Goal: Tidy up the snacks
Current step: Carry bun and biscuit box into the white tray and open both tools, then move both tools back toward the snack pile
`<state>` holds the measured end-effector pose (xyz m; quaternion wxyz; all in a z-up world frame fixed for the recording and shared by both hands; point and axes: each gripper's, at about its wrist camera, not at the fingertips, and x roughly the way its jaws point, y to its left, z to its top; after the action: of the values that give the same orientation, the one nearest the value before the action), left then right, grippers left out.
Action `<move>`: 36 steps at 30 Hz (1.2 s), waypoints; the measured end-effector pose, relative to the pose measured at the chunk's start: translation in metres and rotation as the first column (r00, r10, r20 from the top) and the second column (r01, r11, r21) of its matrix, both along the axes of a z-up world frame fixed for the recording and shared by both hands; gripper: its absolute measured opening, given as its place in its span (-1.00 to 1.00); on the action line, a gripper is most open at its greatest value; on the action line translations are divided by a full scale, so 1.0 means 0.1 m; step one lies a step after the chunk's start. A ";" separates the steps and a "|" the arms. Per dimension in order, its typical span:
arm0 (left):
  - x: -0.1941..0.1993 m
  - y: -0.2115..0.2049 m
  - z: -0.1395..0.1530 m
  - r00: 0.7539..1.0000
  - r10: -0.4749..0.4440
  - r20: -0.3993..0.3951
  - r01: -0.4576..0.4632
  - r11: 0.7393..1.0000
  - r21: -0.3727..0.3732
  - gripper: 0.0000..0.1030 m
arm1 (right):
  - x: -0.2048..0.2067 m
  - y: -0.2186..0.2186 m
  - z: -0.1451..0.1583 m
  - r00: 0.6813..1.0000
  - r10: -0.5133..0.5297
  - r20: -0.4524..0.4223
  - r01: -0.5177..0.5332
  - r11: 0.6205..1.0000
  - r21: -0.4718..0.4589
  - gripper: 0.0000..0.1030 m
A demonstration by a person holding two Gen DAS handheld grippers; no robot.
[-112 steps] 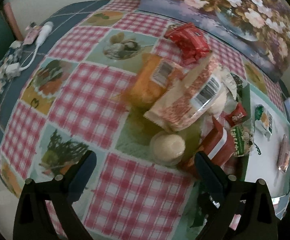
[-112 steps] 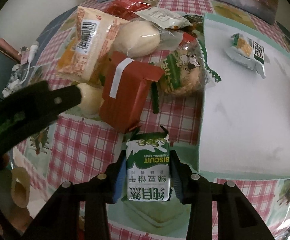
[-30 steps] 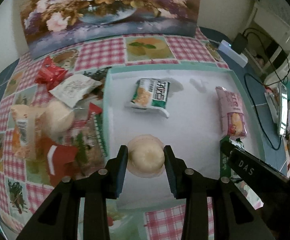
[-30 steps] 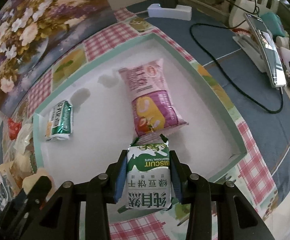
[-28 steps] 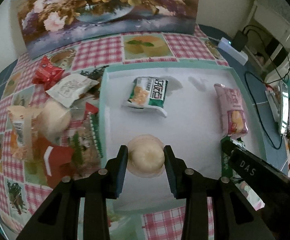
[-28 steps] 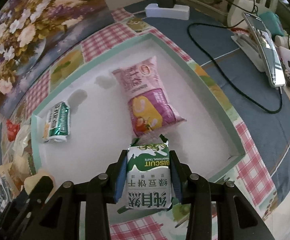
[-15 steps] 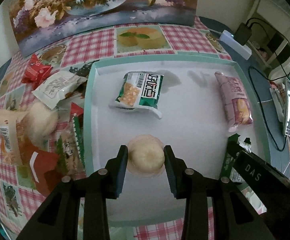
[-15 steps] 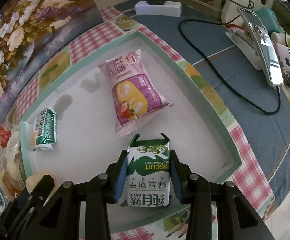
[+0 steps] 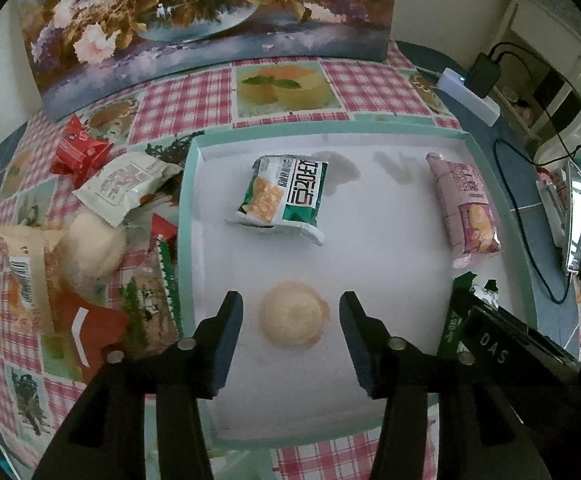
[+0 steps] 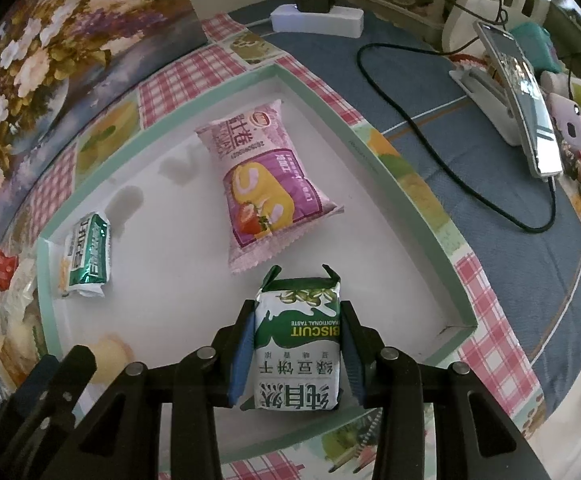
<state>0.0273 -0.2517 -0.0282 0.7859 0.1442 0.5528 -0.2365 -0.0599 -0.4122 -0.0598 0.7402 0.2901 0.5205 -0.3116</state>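
Now my left hand-held gripper (image 9: 290,316) is opening off the round bun (image 9: 293,319), leaving it in the tray (image 9: 374,136), while my right hand-held gripper (image 10: 296,346) clamps the green biscuit pack (image 10: 296,348) for placing.

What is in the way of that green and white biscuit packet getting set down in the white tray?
Nothing visible. The green and white biscuit packet, clamped in the right gripper, hangs over bare floor of the white tray with the teal rim. The pink cake-roll bag lies just beyond it, the round pale bun off to the side.
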 end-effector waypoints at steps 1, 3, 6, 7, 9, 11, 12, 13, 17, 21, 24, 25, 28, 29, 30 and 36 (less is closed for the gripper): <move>0.00 0.00 0.01 1.000 -0.001 0.002 0.001 1.000 0.000 0.01 | 0.00 0.01 0.01 1.000 0.003 -0.001 -0.003 1.000 -0.003 -0.17; -0.01 0.01 0.02 1.000 0.001 0.005 -0.001 1.000 -0.001 0.16 | 0.00 0.03 0.01 1.000 0.006 -0.002 -0.006 1.000 -0.009 -0.17; 0.00 0.04 0.05 1.000 0.007 0.014 -0.007 1.000 -0.003 0.31 | 0.00 0.05 0.02 1.000 0.006 -0.004 -0.006 1.000 -0.019 0.01; 0.00 0.05 0.06 1.000 0.011 0.014 -0.011 1.000 -0.004 0.34 | -0.01 0.07 0.03 1.000 0.005 -0.003 -0.005 1.000 -0.023 0.20; 0.02 0.08 0.06 1.000 0.025 0.014 -0.025 1.000 -0.004 0.53 | -0.02 0.07 0.04 1.000 0.003 0.000 -0.003 0.999 -0.032 0.28; 0.05 0.11 0.06 0.999 0.045 0.012 -0.045 0.999 0.001 0.59 | -0.02 0.07 0.05 1.000 0.004 0.002 -0.004 0.999 -0.037 0.31; 0.07 0.14 0.05 0.998 0.059 0.009 -0.059 0.998 0.003 0.64 | -0.03 0.08 0.05 1.000 0.006 0.003 -0.006 0.999 -0.039 0.38; 0.08 0.17 0.04 0.997 0.072 0.007 -0.072 0.997 0.005 0.67 | -0.03 0.08 0.06 1.000 0.008 0.004 -0.008 0.999 -0.041 0.45; 0.15 0.25 0.04 0.993 0.118 0.000 -0.118 0.993 0.004 0.74 | -0.02 0.11 0.07 1.000 0.027 0.006 -0.026 0.999 -0.048 0.50; 0.19 0.32 0.05 0.988 0.155 0.010 -0.155 0.988 0.002 0.88 | -0.01 0.13 0.07 0.999 0.040 0.009 -0.039 0.997 -0.070 0.68; 0.21 0.37 0.06 0.984 0.176 0.010 -0.176 0.984 -0.007 0.89 | -0.01 0.15 0.09 0.999 0.048 0.019 -0.047 0.996 -0.082 0.69; 0.22 0.39 0.06 0.983 0.186 0.013 -0.185 0.983 -0.009 0.89 | -0.01 0.15 0.10 0.999 0.050 0.021 -0.048 0.995 -0.083 0.70; 0.23 0.44 0.09 0.979 0.201 0.021 -0.201 0.979 -0.016 0.90 | -0.01 0.17 0.10 0.997 0.064 0.030 -0.061 0.995 -0.084 0.99; 0.23 0.45 0.10 0.979 0.204 0.022 -0.204 0.979 -0.018 0.91 | 0.00 0.19 0.11 0.996 0.075 0.039 -0.071 0.994 -0.087 1.00; 0.24 0.46 0.11 0.978 0.207 0.024 -0.207 0.978 -0.020 0.91 | 0.01 0.21 0.12 0.995 0.084 0.046 -0.080 0.993 -0.088 1.00; 0.27 0.53 0.15 0.974 0.223 0.038 -0.223 0.975 -0.009 0.91 | 0.06 0.30 0.14 0.989 0.127 0.072 -0.123 0.991 -0.059 1.00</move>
<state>0.0541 -0.1988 -0.0133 0.8183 0.0841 0.5497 -0.1454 -0.0544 -0.3821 -0.0454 0.7848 0.2484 0.5008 -0.2675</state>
